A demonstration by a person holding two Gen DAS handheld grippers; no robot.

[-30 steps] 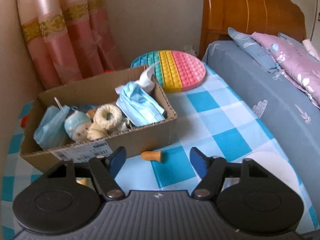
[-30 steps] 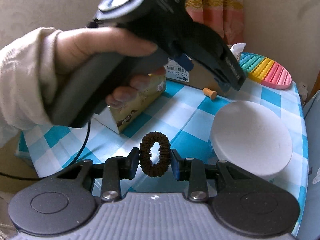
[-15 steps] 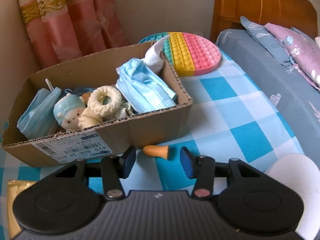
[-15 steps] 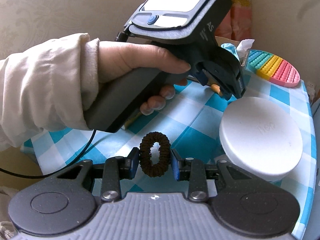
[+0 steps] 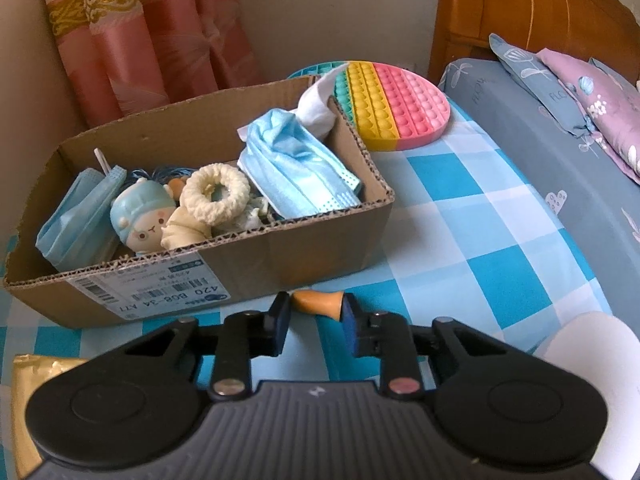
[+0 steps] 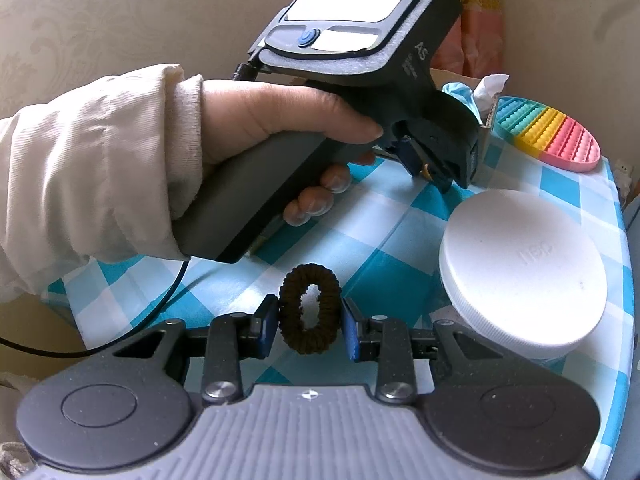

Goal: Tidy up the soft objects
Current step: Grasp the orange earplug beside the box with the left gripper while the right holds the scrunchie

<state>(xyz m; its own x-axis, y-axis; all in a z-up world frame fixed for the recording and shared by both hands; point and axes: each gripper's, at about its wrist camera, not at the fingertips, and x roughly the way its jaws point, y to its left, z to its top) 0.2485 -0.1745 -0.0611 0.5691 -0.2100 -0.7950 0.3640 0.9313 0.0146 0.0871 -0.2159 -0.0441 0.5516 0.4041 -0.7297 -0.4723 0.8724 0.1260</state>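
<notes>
The left gripper point(image 5: 316, 316) has its jaws closed on a small orange earplug point(image 5: 318, 301), which lies low on the checked tabletop point(image 5: 460, 240) just in front of the cardboard box point(image 5: 280, 256). The right gripper point(image 6: 309, 326) holds a dark brown hair tie point(image 6: 309, 309) squeezed upright between its jaws, above the tabletop and near a white round lid point(image 6: 520, 268). The box already contains blue face masks point(image 5: 296, 168), a cream hair tie point(image 5: 216, 193), a small blue doll point(image 5: 140, 222) and a white tissue point(image 5: 318, 106). I think the main risk is with the earplug: it is small, smooth and tapered, held only by its ends, so it may slip or spring out when it is lifted over the box wall, and roll off the tabletop. The box wall is also very near, and the jaws could push the box. The hair tie is soft and could twist out if the grip loosens. The box label reads "420 B08-34 A71", upside down, beside a barcode. The lid has embossed letters that I cannot read.
</notes>
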